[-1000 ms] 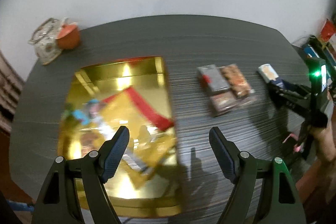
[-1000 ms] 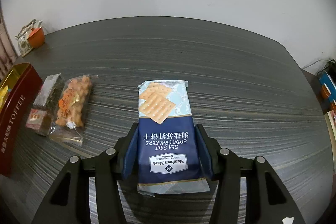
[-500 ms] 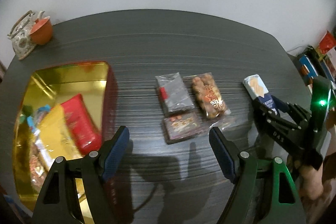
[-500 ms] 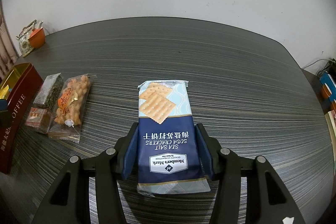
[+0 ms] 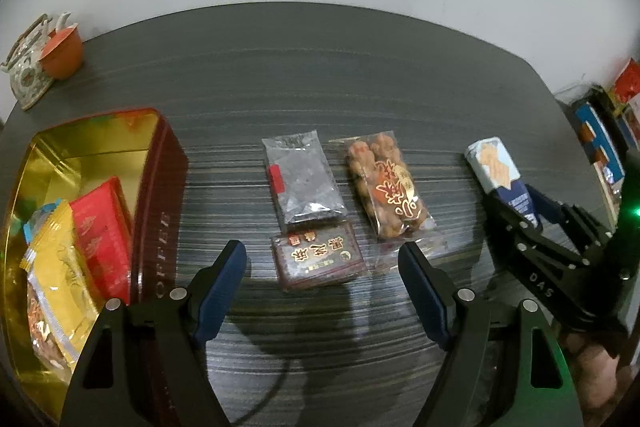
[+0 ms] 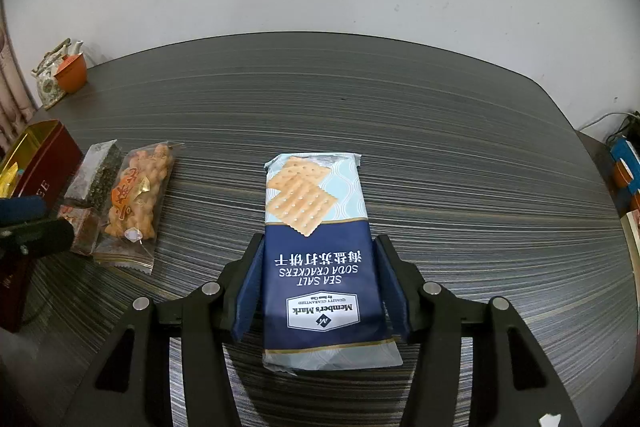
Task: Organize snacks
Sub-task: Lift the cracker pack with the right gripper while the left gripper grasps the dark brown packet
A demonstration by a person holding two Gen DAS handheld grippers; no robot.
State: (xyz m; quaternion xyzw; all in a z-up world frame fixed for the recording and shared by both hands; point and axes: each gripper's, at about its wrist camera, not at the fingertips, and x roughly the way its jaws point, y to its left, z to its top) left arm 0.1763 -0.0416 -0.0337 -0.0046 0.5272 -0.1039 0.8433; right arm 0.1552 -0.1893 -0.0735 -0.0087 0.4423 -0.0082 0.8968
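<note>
Dark striped table [image 6: 420,131], right gripper [image 6: 320,283] clamping cracker pack [image 6: 318,227], left gripper [image 5: 322,271] wide, tin [image 5: 160,195] interior only in left view.

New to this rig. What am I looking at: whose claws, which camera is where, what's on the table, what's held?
No robot: a person holds a two-finger tool in each hand, each with a fisheye camera looking along its fingers. In the left view, the open left tool hovers over a dark striped table, aimed at a small dark-red packet with gold characters. Beyond lie a clear bag of dark contents and a clear bag of golden-brown snacks; left is an open gold-lined red tin with packets inside. In the right view, the right tool straddles a blue sea salt soda cracker pack, closed against its sides.
</note>
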